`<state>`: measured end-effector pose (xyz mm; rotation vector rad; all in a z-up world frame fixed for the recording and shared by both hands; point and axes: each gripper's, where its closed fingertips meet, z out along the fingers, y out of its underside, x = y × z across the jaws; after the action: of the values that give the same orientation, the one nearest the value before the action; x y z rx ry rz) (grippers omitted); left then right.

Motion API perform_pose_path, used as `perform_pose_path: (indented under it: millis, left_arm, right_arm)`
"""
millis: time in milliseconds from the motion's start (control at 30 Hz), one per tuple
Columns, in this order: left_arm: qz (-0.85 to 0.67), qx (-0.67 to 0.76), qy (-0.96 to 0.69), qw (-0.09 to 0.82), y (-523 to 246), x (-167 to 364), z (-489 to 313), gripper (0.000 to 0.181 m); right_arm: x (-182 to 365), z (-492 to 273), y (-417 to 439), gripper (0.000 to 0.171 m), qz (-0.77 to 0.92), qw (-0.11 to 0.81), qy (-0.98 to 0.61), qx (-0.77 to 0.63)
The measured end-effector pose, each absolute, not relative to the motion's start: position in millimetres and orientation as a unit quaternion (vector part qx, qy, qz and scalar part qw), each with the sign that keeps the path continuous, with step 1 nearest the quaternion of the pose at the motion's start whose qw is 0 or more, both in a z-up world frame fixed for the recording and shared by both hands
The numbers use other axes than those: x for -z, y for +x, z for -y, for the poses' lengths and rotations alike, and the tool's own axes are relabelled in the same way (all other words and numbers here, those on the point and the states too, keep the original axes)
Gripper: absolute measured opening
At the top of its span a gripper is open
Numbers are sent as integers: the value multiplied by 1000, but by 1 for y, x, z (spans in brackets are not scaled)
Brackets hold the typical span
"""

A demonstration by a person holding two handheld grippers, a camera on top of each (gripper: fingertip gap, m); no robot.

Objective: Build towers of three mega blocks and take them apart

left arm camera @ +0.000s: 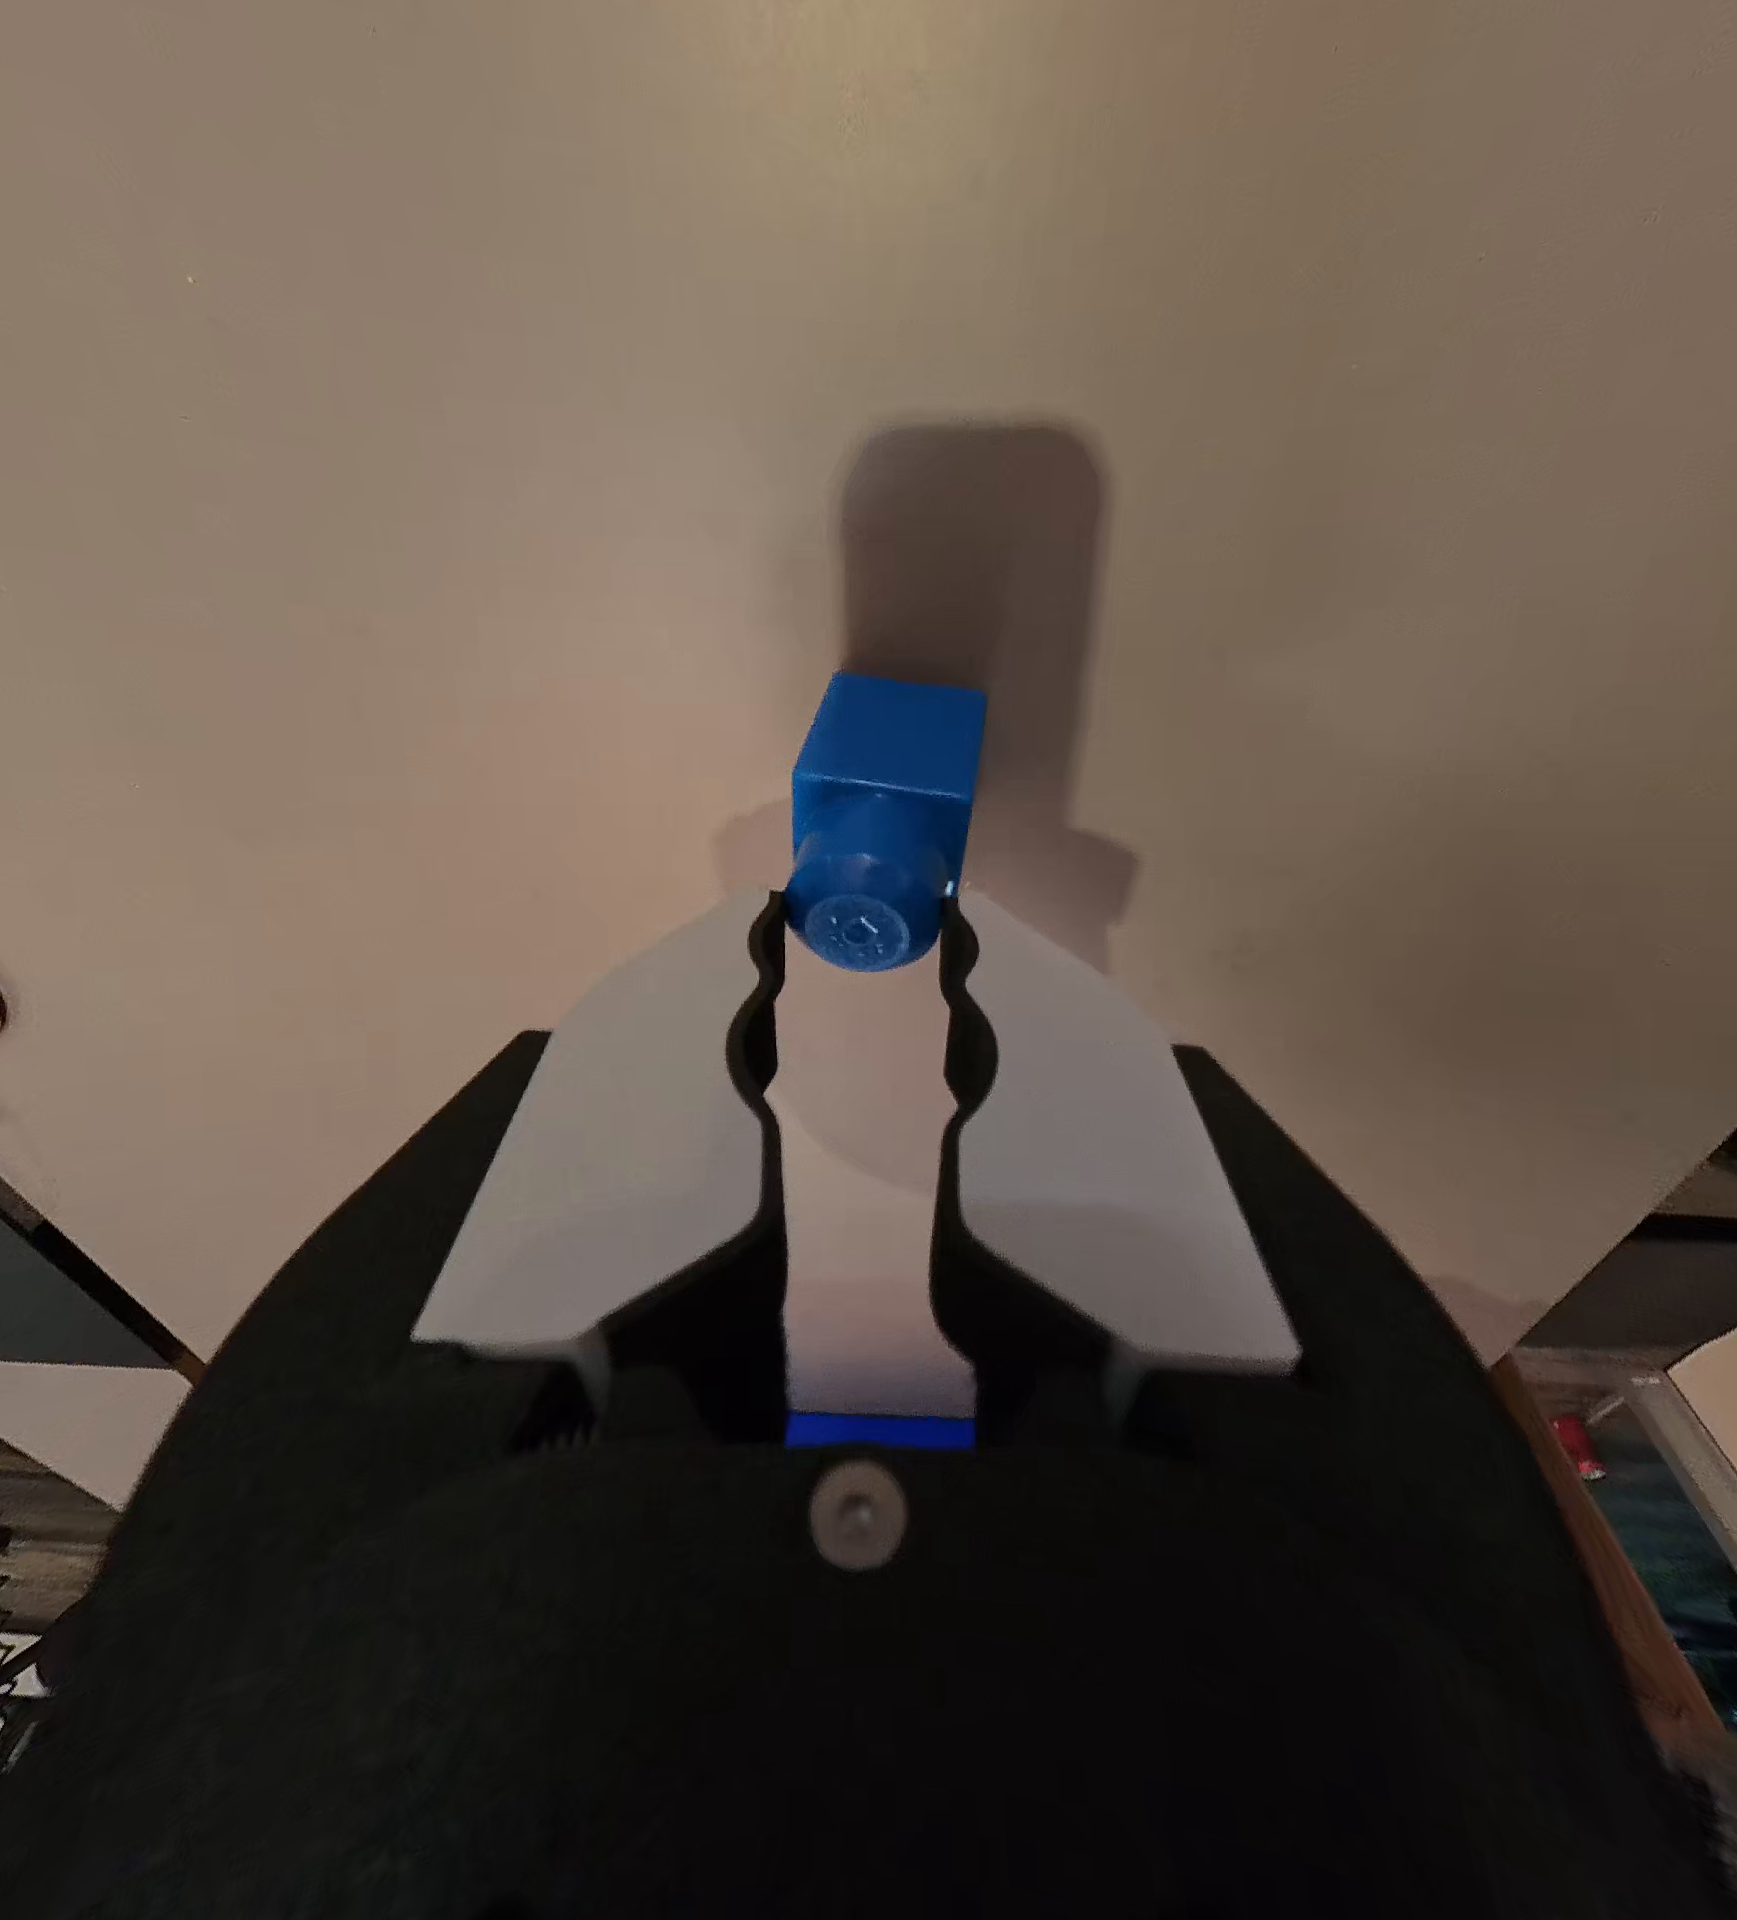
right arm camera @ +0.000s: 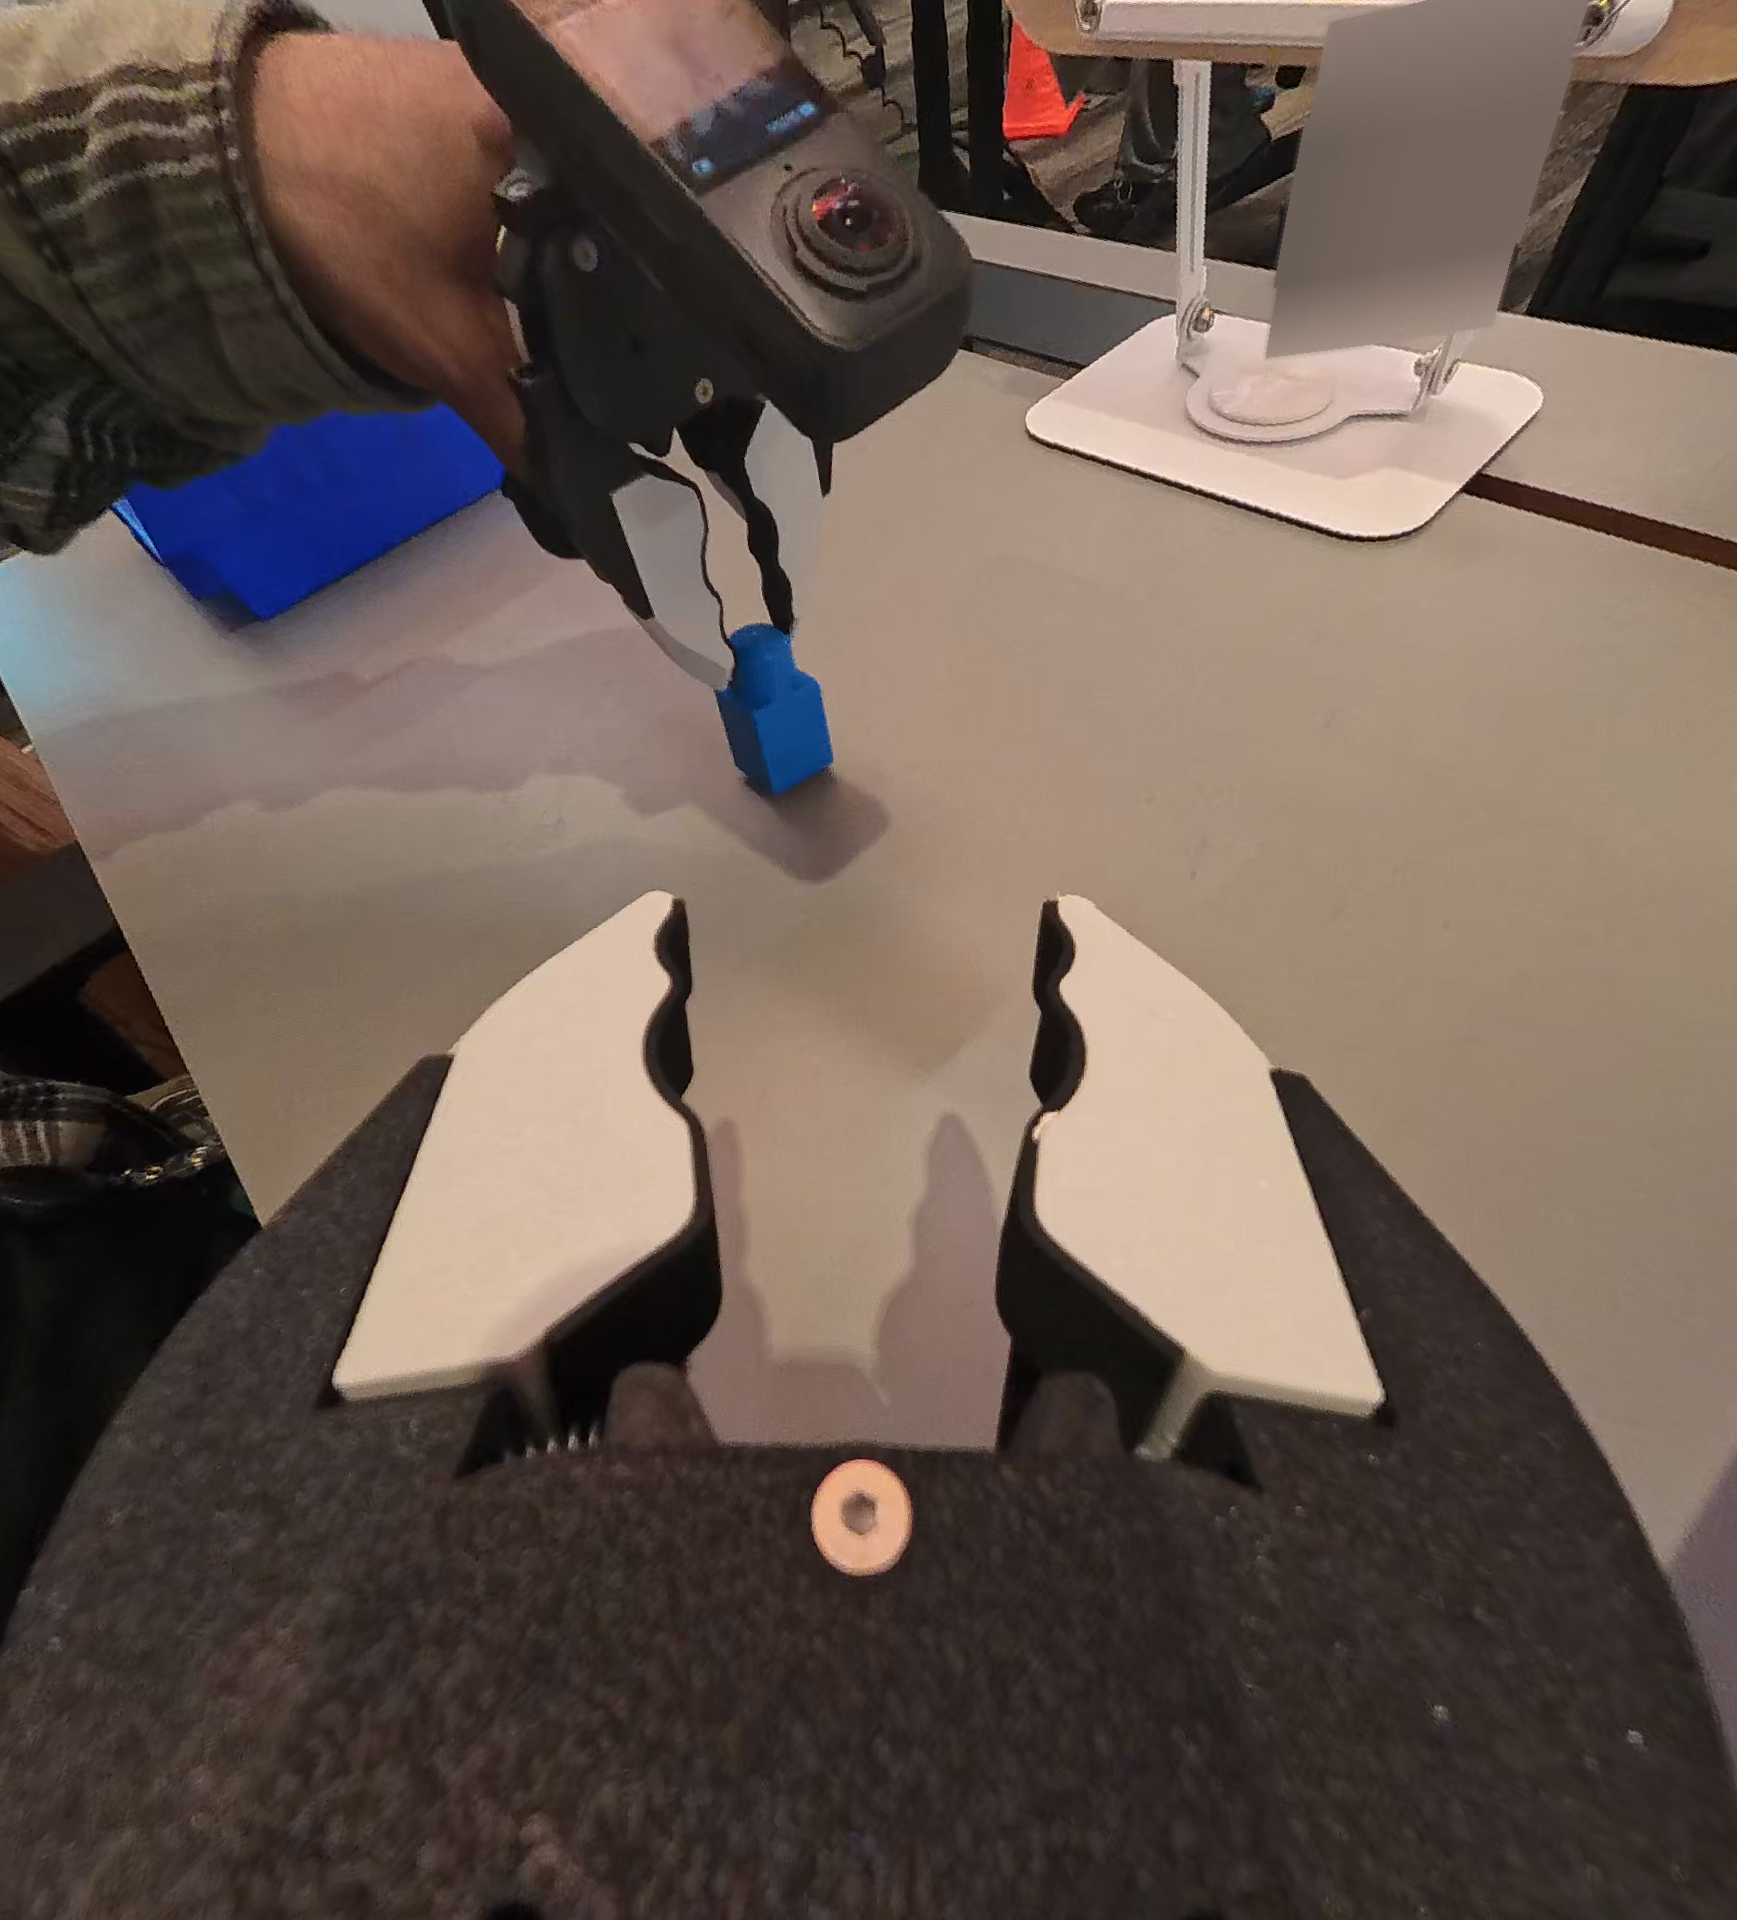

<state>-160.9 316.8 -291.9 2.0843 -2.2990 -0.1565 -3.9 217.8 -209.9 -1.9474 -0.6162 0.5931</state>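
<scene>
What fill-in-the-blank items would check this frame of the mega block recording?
1. The left gripper grips the block by its round ____.
2. The block's colour is ____.
3. The right gripper is ____, with nothing between its fingers.
4. The white stand rests on the ____.

Missing words: stud; blue; open; table

— What colours do you have there?

— Your block [left arm camera: 879, 790] is solid blue, on a plain grey-beige table [right arm camera: 1259, 831]. Your left gripper [right arm camera: 739, 634] and right gripper [right arm camera: 864, 914] are black with white finger plates.

— And beyond them?

— Your sleeve [right arm camera: 85, 260] is olive with pale stripes; the stand [right arm camera: 1290, 436] is white, the bin [right arm camera: 313, 509] bright blue.
</scene>
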Motion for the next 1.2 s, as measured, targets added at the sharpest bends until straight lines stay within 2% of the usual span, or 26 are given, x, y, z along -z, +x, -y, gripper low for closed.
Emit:
perform_pose_path:
  millis: [167, 333, 467, 567, 667, 733, 833, 967, 1200]
  left_arm:
    - [738, 50, 673, 1, -158, 294, -315, 28]
    - [736, 57, 675, -23, -159, 289, -316, 49]
    - [705, 4, 702, -97, -177, 246, -322, 58]
    - [650, -6, 739, -179, -233, 190, -345, 58]
    - [563, 55, 793, -228, -337, 144, -378, 55]
    - [528, 97, 811, -230, -413, 133, -391, 53]
    - [510, 126, 831, -186, -507, 152, -392, 51]
    - [503, 168, 844, -81, -590, 207, -382, 55]
    - [501, 198, 842, -32, -630, 265, -403, 54]
  right_arm:
    - [211, -218, -6, 64, 254, 483, -801, -246]
    - [209, -217, -8, 65, 255, 486, -797, -251]
    - [206, -216, -8, 65, 256, 492, -794, -250]
    - [205, -215, -8, 65, 256, 492, -794, -249]
    - [206, -216, -10, 64, 258, 492, -794, -247]
    - [205, -216, -13, 64, 262, 492, -792, -247]
    - [206, -216, -19, 64, 269, 490, -790, -253]
    - [204, -215, -26, 64, 275, 492, -784, -262]
    - [202, -216, -28, 63, 278, 496, -780, -259]
